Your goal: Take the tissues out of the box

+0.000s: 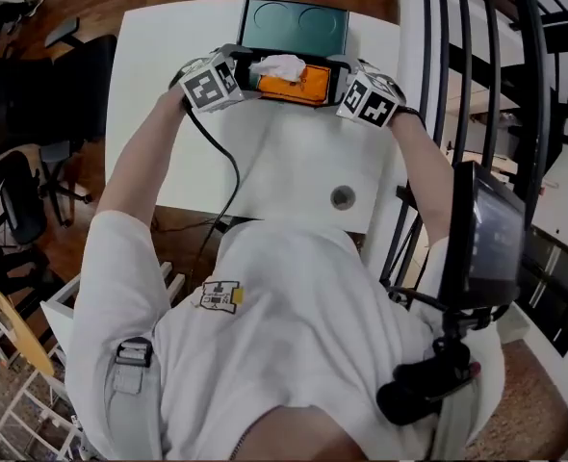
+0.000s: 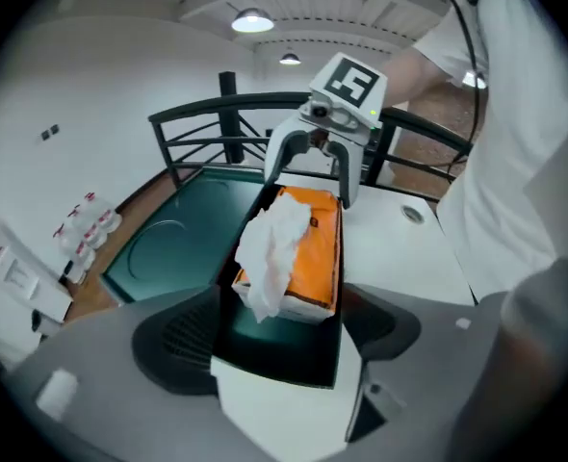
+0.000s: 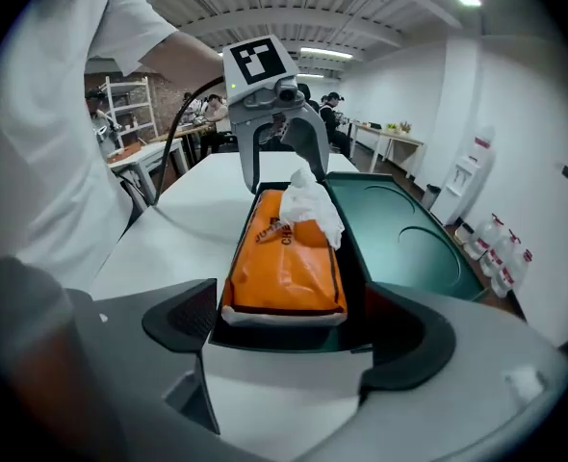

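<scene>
An orange tissue pack (image 1: pixel 298 87) lies in a shallow dark box (image 1: pixel 294 102) on the white table (image 1: pixel 294 171). A white tissue (image 1: pixel 279 65) sticks up from the pack's top. My left gripper (image 1: pixel 244 77) stands at the box's left end and my right gripper (image 1: pixel 340 87) at its right end, facing each other. In the left gripper view the box end (image 2: pixel 276 340) and the pack (image 2: pixel 313 248) sit between wide jaws, with the tissue (image 2: pixel 270 253) drooping over the near edge. The right gripper view shows the other end of the pack (image 3: pixel 289 272) the same way. Both grippers look open.
A dark green tray (image 1: pixel 294 22) with round recesses lies just behind the box. A black cable (image 1: pixel 228 162) runs across the table from the left gripper. A round grommet hole (image 1: pixel 342 197) sits near the front edge. Black railings (image 1: pixel 496 85) stand at the right.
</scene>
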Action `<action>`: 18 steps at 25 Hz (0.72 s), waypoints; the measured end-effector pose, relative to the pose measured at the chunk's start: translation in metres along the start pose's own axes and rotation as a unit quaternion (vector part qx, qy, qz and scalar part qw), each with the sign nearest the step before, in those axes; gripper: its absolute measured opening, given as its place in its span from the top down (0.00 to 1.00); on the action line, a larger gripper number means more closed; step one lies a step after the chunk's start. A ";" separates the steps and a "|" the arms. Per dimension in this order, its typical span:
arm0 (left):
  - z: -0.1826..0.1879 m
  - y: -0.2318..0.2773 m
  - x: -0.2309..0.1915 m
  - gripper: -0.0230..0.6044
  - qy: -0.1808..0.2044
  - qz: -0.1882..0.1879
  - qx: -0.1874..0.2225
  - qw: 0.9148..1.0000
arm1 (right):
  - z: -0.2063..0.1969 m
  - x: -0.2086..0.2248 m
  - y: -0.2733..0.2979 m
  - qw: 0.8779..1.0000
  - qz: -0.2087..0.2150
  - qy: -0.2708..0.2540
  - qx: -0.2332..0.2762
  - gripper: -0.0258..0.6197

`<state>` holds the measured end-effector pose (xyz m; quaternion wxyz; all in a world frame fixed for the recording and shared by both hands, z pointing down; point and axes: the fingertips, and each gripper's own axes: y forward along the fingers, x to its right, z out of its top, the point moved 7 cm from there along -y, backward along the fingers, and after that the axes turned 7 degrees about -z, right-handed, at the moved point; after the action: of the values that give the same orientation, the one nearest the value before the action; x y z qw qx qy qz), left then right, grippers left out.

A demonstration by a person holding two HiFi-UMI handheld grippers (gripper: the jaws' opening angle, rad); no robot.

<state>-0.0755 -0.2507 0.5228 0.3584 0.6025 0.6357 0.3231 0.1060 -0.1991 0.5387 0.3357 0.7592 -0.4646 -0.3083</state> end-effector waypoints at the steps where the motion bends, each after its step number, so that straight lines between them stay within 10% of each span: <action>1: 0.002 0.005 -0.003 0.35 0.023 -0.023 -0.011 0.999 | -0.001 0.003 0.003 1.000 0.013 0.000 -0.004 0.24; 10: 0.013 0.032 -0.009 0.35 0.082 -0.109 -0.020 0.990 | -0.003 0.009 0.012 0.996 0.089 0.022 0.003 0.38; 18: 0.011 0.034 -0.008 0.44 0.072 -0.100 -0.007 0.992 | -0.004 0.008 0.014 0.996 0.092 0.006 0.008 0.51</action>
<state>-0.0479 -0.2570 0.5466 0.3462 0.5088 0.7147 0.3323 0.1054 -0.2101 0.5506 0.3596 0.7180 -0.5324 -0.2680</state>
